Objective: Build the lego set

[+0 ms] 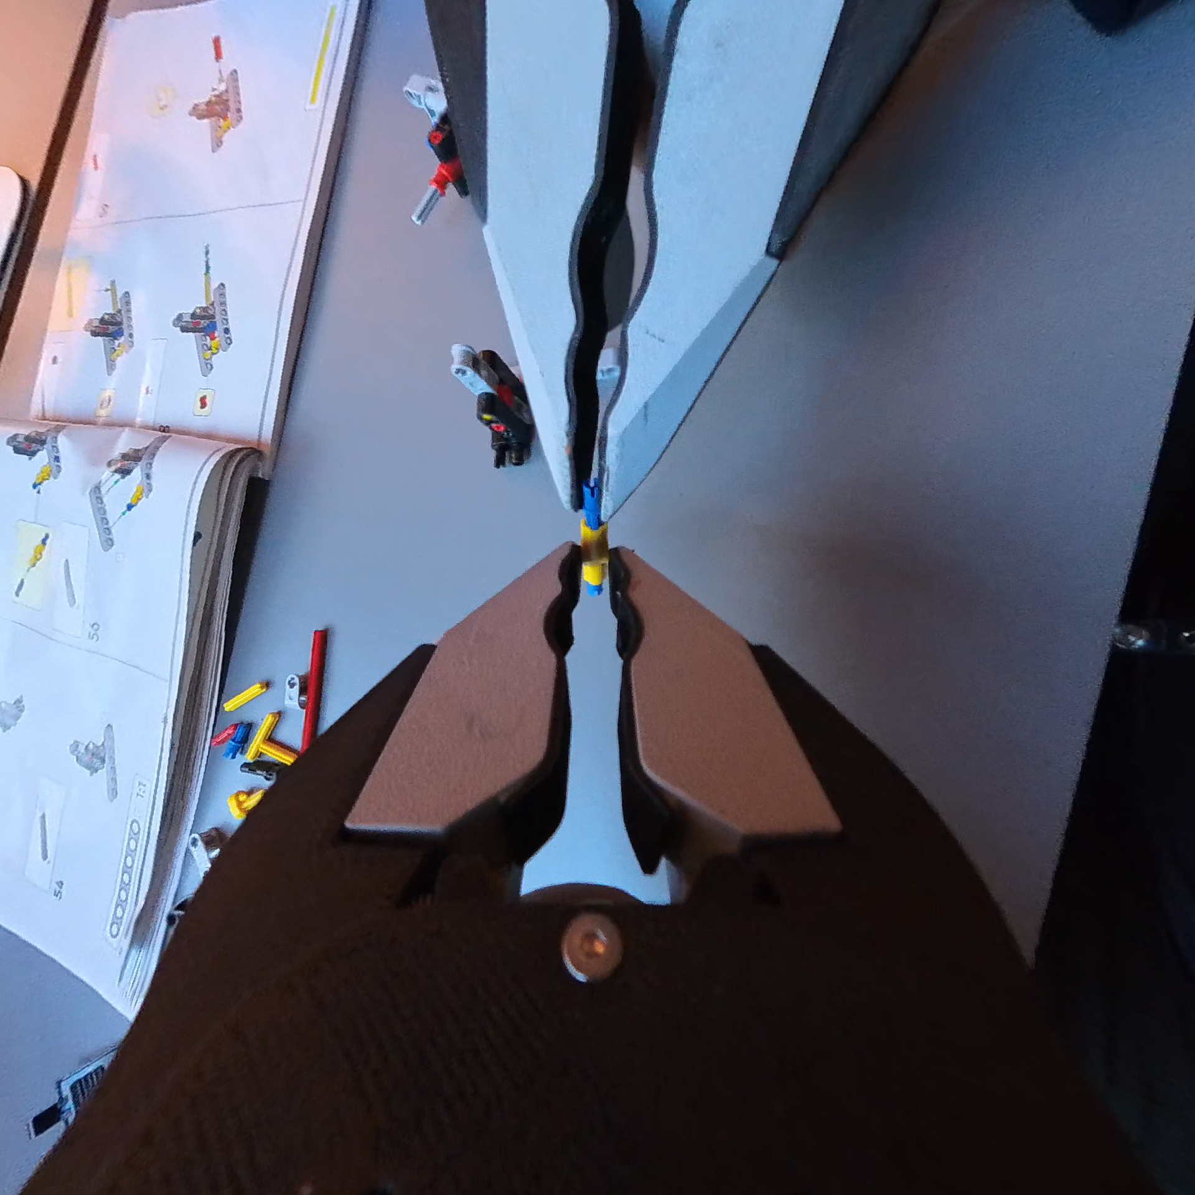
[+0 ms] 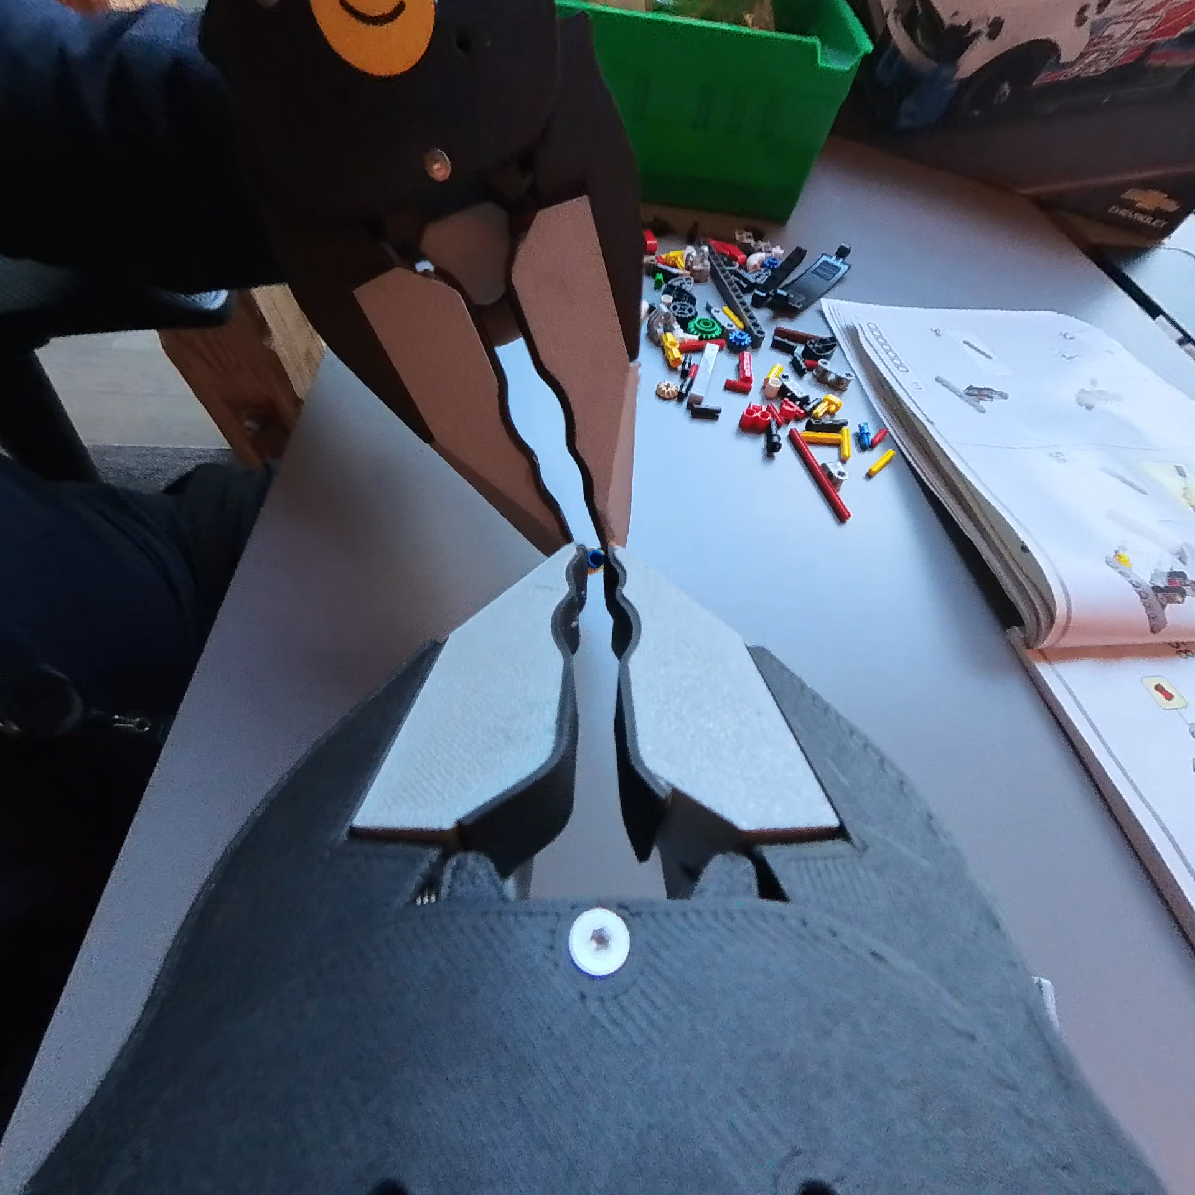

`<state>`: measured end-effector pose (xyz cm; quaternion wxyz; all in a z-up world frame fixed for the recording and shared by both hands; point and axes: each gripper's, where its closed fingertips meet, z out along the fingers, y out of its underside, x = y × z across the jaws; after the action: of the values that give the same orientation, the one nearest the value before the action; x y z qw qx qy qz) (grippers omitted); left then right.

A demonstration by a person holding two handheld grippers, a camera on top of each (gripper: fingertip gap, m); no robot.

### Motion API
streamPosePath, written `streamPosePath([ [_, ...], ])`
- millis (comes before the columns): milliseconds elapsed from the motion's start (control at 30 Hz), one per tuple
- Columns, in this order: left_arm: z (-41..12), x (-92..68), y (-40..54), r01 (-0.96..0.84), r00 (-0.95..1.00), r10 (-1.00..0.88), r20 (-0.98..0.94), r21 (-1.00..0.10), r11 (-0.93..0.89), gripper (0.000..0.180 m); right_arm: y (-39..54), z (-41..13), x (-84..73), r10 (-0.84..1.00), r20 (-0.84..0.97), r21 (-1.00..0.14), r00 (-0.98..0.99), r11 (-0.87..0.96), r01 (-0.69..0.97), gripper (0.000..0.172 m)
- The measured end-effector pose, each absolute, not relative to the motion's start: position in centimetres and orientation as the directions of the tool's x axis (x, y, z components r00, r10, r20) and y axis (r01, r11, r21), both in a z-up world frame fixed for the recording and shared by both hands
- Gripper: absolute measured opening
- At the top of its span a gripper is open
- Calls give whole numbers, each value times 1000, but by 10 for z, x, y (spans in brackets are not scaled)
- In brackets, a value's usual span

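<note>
My left gripper (image 1: 596, 549), with brown fingers, is shut on a small yellow connector (image 1: 593, 544) that has a blue pin (image 1: 590, 499) through it. My right gripper (image 2: 595, 555), with grey fingers, comes in from the opposite side and is shut on the far end of that blue pin (image 2: 593, 559). In the left wrist view the right gripper's tips (image 1: 590, 507) meet mine nose to nose above the grey table (image 1: 905, 452). In the right wrist view the left gripper (image 2: 592, 540) points down at my tips, and the yellow connector is almost hidden.
An open instruction booklet (image 1: 129, 258) (image 2: 1034, 452) lies on the table. A pile of loose small parts (image 2: 743, 349) lies before a green bin (image 2: 724, 110) and a printed box (image 2: 1034, 129). Two small black-and-grey assemblies (image 1: 498, 401) (image 1: 440, 142) lie near the booklet. Only a small space, under 4 cm, lies between the two pairs of fingers.
</note>
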<state>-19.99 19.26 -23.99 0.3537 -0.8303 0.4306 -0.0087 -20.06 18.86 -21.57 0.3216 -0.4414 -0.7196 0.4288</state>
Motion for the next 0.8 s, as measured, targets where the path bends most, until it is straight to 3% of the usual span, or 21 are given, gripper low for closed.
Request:
streamPosePath([
  [300, -273, -204, 186, -661, 636, -754, -166, -622, -421, 6, 189, -265, -197, 911, -8, -770, -412, 257, 584, 1],
  [800, -274, -202, 183, -635, 588, -808, 52, -589, -500, 5, 188, -273, -193, 902, 61, -736, -427, 330, 591, 1],
])
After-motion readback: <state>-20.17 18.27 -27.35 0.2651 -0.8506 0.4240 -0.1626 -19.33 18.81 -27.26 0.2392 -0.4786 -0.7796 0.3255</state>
